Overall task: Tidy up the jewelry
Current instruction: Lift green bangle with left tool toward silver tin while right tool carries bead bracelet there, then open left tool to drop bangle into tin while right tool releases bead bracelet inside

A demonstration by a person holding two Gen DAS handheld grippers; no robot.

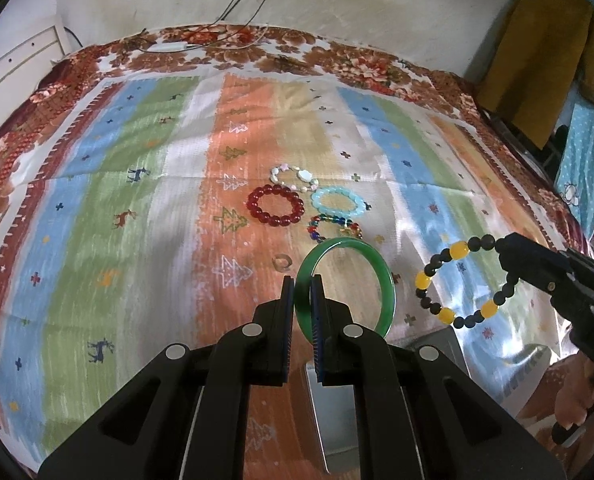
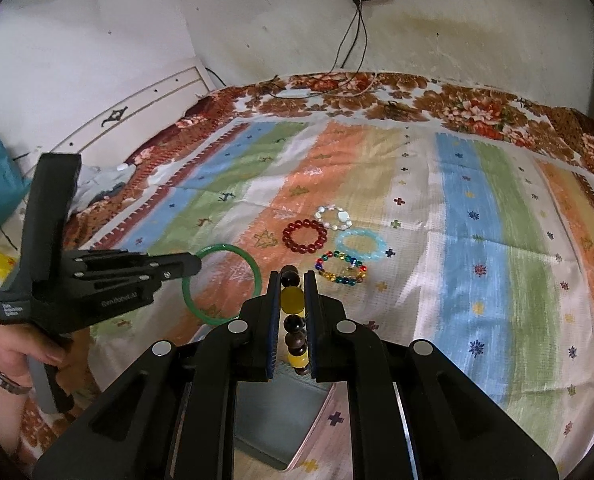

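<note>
the left gripper [image 1: 302, 280] points steeply down at the striped cloth [image 1: 137, 200], its two pads clamped on the rim of a green bangle [image 1: 385, 276], which hangs in the air above the cloth with its ring standing open toward the right. in the right wrist view the same tool reaches in from the left, held by a hand [image 2: 13, 356] wrapped around its grip, a banded bracelet on that wrist. the right gripper [image 2: 293, 276] also tilts downward and is pinched shut on a black and yellow bead bracelet [image 2: 291, 300], the beads running in a line between its pads; from the left wrist view the loop dangles free, lifted off the cloth. farther off, near the middle of the cloth, four bracelets lie close together: a red bead bracelet [image 1: 275, 205], a white shell bracelet [image 1: 295, 178], a pale blue bracelet [image 1: 339, 202] and a multicoloured bead bracelet [image 1: 335, 228]. an open grey box [image 2: 285, 420] sits at the near edge, under the right gripper.
</note>
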